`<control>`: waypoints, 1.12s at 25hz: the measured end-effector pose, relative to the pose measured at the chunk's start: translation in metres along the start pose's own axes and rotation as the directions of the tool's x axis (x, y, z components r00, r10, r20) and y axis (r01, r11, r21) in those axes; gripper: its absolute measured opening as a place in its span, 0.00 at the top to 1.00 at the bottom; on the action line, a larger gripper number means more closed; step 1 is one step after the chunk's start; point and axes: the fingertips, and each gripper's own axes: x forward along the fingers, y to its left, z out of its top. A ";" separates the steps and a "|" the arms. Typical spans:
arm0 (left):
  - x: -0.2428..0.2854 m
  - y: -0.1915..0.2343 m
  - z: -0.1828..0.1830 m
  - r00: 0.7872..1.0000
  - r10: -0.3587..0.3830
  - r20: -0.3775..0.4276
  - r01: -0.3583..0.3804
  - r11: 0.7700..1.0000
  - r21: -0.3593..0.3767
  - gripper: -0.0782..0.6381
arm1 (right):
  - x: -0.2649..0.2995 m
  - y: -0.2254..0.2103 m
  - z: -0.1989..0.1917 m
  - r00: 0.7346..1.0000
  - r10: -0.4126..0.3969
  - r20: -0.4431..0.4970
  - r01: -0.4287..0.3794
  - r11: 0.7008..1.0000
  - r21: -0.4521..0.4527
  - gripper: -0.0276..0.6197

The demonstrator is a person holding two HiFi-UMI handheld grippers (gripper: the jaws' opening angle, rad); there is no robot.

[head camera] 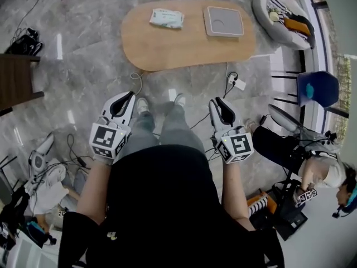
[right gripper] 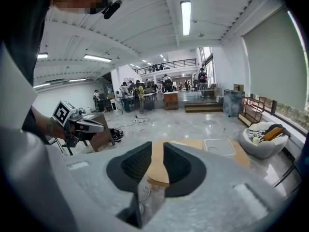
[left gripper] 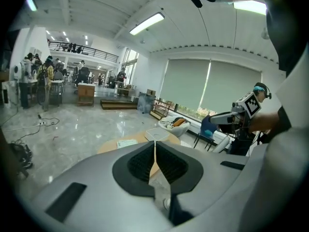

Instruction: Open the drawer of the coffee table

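The oval wooden coffee table stands on the grey marble floor ahead of the person, well apart from both grippers; only its top shows, and no view lets the drawer be made out. On the top lie a white packet of wipes towards the left and a square grey tray towards the right, apart from each other. The left gripper is held low beside the person's left leg, pointing towards the table, its jaws pressed together with nothing between them. The right gripper is held beside the right leg, also pointing at the table, its jaws a narrow gap apart and empty, with the tabletop seen through the gap in its own view. A white power strip with its cable lies on the floor just before the table's near right edge, and a grey cushioned bed holding some items sits beyond the table's right end
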 end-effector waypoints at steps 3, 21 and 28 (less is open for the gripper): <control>0.012 0.004 -0.008 0.999 0.045 -0.028 -0.045 0.999 -0.021 0.87 | 0.017 -0.020 -0.007 0.999 0.047 -0.027 -0.047 0.999 -0.011 0.84; 0.103 0.019 -0.114 0.964 0.133 -0.230 -0.143 0.989 -0.028 0.78 | 0.116 -0.098 -0.118 0.956 0.193 -0.219 -0.198 0.980 -0.004 0.74; 0.129 0.028 -0.173 0.954 0.128 -0.271 -0.152 0.986 -0.070 0.72 | 0.152 -0.110 -0.163 0.937 0.202 -0.284 -0.214 0.977 -0.010 0.65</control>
